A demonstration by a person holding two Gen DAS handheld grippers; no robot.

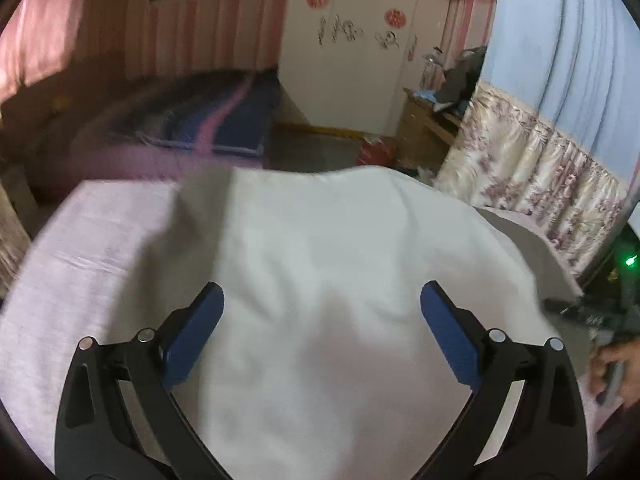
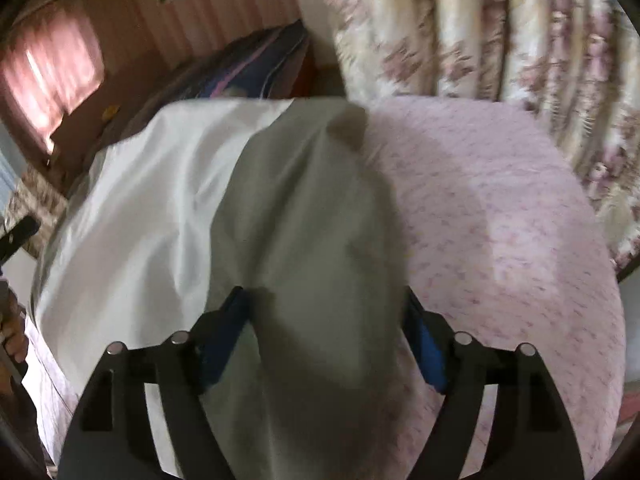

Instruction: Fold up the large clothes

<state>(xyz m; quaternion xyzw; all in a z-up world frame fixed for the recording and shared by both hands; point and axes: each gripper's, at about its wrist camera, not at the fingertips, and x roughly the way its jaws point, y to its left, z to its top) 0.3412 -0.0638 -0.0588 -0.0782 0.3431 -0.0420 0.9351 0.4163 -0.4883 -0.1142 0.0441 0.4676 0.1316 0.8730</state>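
I see the white garment (image 1: 320, 248) spread on the pink bedcover (image 1: 100, 240); left gripper (image 1: 322, 300) jaws wide apart above it, gripping nothing; right gripper (image 2: 324, 308) jaws also spread, a cloth fold (image 2: 316, 240) between them, pads not pressing.

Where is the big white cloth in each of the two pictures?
Left wrist view: the white cloth fills the middle and bottom, between the open left hand-held gripper fingers.
Right wrist view: the white cloth covers the left and centre, lying on the pink bedspread.
Shared landmark: the flowered curtain, right in both views.
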